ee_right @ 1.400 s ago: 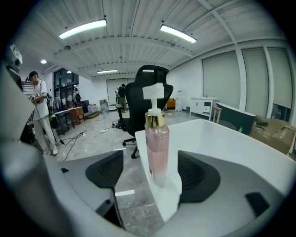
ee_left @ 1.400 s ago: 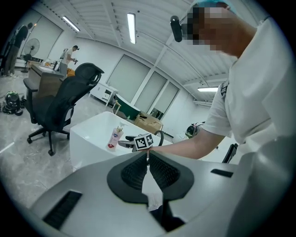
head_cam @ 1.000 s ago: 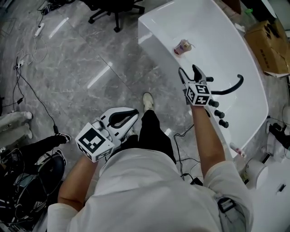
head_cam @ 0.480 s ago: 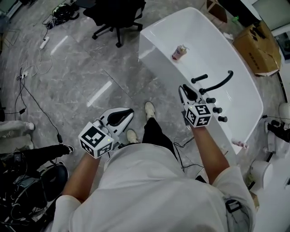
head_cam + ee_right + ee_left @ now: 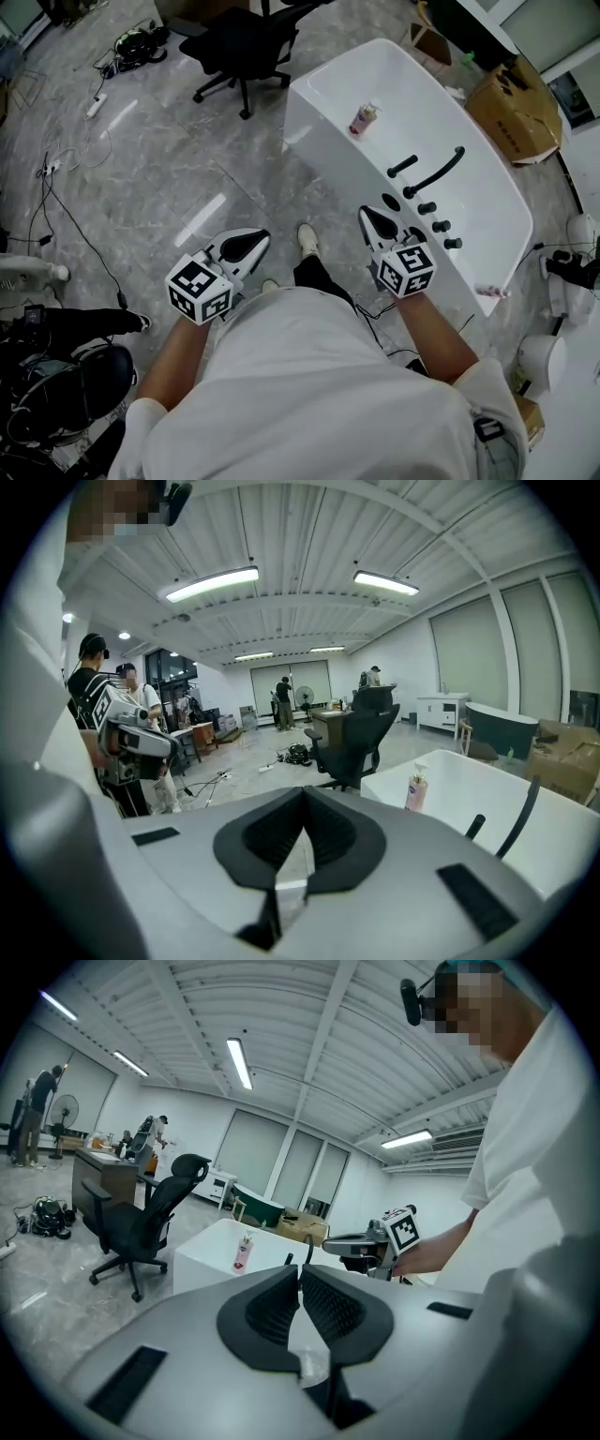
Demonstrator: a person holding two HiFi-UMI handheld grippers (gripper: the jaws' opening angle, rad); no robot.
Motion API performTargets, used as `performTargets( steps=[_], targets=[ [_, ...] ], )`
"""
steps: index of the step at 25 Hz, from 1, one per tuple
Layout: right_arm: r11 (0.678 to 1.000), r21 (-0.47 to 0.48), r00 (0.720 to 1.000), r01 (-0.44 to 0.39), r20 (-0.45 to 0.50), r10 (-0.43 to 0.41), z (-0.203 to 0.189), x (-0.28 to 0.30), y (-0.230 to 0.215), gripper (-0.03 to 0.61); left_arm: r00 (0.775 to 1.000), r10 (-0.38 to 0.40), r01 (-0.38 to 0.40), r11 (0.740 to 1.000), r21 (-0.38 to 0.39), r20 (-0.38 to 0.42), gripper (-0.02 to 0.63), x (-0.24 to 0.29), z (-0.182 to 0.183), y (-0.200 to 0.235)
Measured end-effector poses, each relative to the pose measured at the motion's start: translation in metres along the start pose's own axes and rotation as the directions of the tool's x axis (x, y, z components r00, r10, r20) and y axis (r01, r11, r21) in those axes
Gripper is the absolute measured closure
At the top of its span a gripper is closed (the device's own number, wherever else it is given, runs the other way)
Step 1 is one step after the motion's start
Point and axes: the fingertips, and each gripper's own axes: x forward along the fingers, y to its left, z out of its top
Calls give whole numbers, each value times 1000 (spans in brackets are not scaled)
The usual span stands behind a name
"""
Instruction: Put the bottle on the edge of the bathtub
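A pink bottle point(image 5: 363, 119) with a pump top stands upright on the near rim of the white bathtub point(image 5: 323, 122). Both gripper views show the bottle point(image 5: 243, 1253) point(image 5: 414, 789) on the tub rim point(image 5: 441, 803), well ahead of the jaws. My right gripper point(image 5: 367, 216) is held close to my body beside the tub wall, shut and empty. My left gripper point(image 5: 255, 240) hangs over the floor to the left, its jaws together with nothing between them.
A curved black faucet point(image 5: 434, 172) and several black knobs point(image 5: 439, 225) sit on the tub's near rim. A black office chair point(image 5: 239, 37) stands beyond the tub. Cardboard boxes point(image 5: 511, 103) lie at the back right. Cables point(image 5: 56, 178) trail over the grey floor at the left.
My right gripper has drawn back from the tub rim toward my body and its jaws have come together. The bottle stays on the rim. The left gripper has barely moved.
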Motion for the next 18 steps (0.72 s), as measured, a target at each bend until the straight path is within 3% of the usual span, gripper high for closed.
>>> performTargets(
  steps=[9,18],
  targets=[
    [997,-62,999,-51,8,52,3,-14,52,571,1000,26,-26,1000,-11,14,586,-33,-15,-7],
    [990,-96,995,-100,1,101,7,-7,75,571,998,58,-57,998,-23,34,586,-57,-24,-9]
  ],
)
